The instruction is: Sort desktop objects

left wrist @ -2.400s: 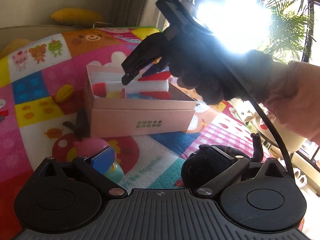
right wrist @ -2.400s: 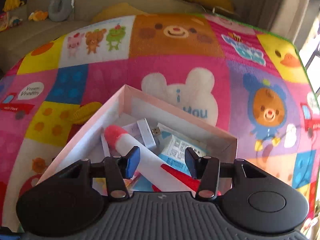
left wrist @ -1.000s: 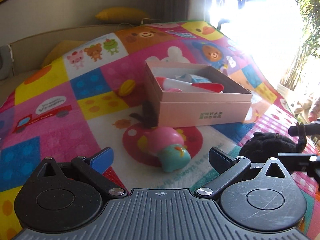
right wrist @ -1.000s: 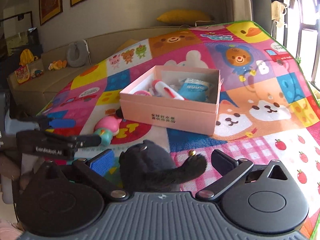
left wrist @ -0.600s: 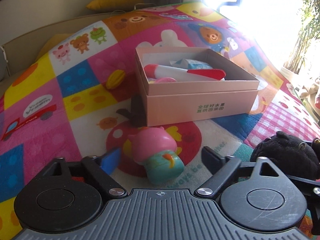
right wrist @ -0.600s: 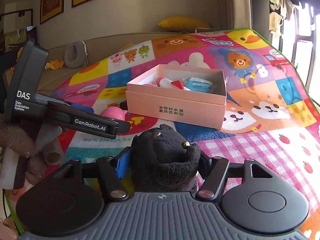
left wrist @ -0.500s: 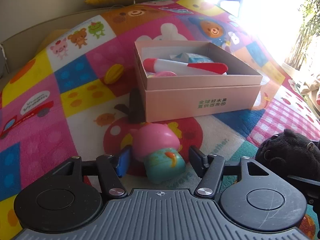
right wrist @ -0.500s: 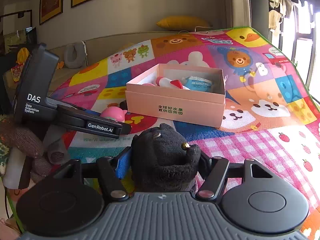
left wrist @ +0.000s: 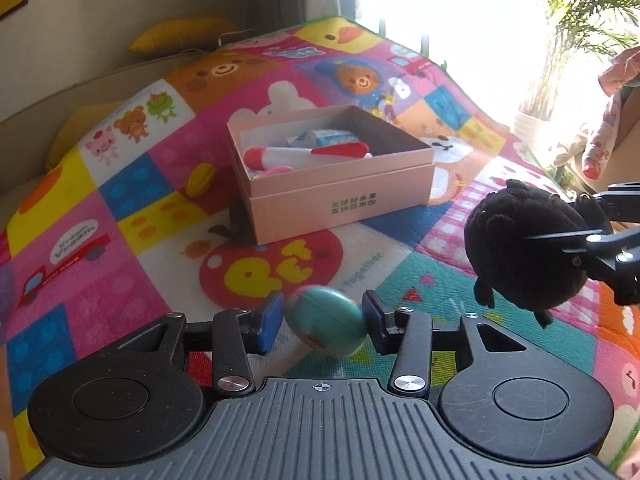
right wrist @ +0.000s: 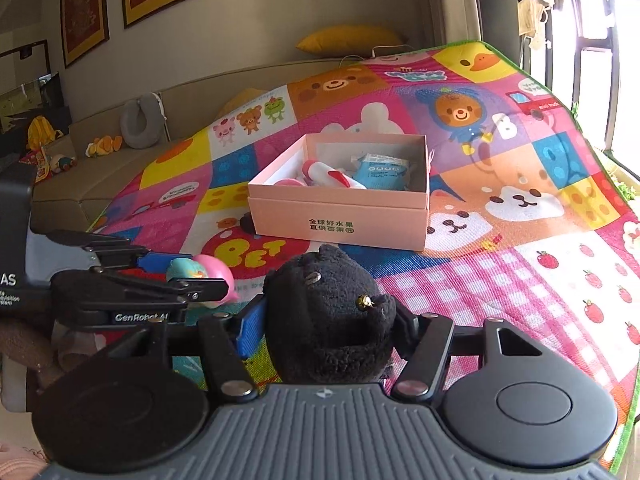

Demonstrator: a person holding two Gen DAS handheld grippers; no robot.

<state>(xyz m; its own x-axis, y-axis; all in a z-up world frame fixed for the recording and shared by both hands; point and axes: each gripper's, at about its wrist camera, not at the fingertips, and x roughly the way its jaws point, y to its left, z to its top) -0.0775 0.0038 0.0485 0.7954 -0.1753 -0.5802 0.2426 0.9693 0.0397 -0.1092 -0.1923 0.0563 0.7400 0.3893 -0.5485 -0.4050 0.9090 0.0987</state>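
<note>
Honestly, teal-pink toy (left wrist: 326, 326) is barely pinched in the closing left gripper (left wrist: 320, 322) jaws, black plush (right wrist: 328, 312) squeezed in right gripper (right wrist: 326, 326) ones; both lifted, pink box (right wrist: 340, 216) ahead. Round toy could be dropped w/ any tilt.

Black plush (right wrist: 328, 312) clamped, teal-pink toy (left wrist: 326, 326) held, pink box (left wrist: 336, 176) open

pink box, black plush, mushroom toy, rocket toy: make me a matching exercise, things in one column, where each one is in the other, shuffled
Things:
1. black plush toy
2. pink-and-teal mushroom toy
3. red-and-white rocket toy
4. pink box

Places:
A. lying inside the box
B. between the fingers of the left gripper
C. resting on the colourful play mat
D. between the fingers of the right gripper

Pairs: 1-D, 2-B, 3-A, 4-C
</note>
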